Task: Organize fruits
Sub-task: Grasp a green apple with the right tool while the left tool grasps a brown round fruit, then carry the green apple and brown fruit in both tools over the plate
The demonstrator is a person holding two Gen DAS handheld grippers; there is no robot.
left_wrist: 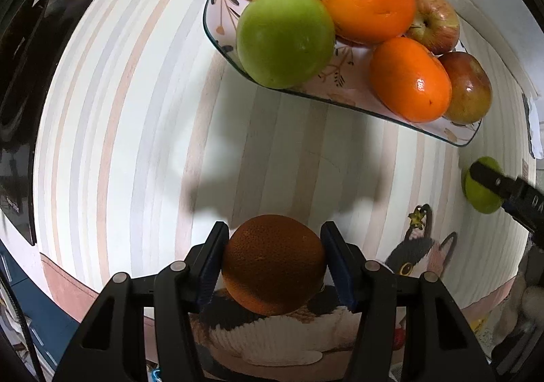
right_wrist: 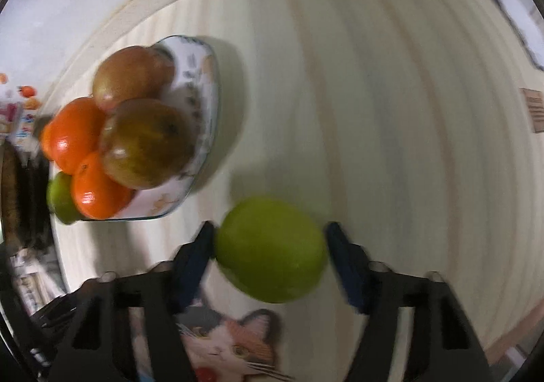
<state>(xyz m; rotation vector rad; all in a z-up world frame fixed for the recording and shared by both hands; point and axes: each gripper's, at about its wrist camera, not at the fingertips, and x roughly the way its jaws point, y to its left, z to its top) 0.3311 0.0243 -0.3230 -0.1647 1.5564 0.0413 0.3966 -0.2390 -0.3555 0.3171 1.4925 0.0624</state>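
Both grippers carry fruit toward the glass dish (left_wrist: 217,28), which sits on the striped counter (left_wrist: 136,110) at the far side and is already heaped. The left gripper (left_wrist: 273,266) has its jaws clamped on an orange (left_wrist: 273,271), one pad against each flank, held above the near counter with the fingers aimed at the dish. The right gripper (right_wrist: 270,253) has its jaws clamped on a green apple (right_wrist: 272,249) near the cat-print mat (right_wrist: 231,344); its view is blurred, which suggests it is moving, and the dish (right_wrist: 204,117) lies to its far left. In the left view that apple (left_wrist: 481,186) and a dark finger show at the right edge, well apart from the orange. To do this well, I judge each fruit should go in one at a time, lowered into a gap rather than dropped onto the pile: a green apple (left_wrist: 284,38) already sits out over the near rim, so a nudge could roll it off. The bare patch of dish near its left corner looks the safest landing, with the jaws opened only once the fruit rests.
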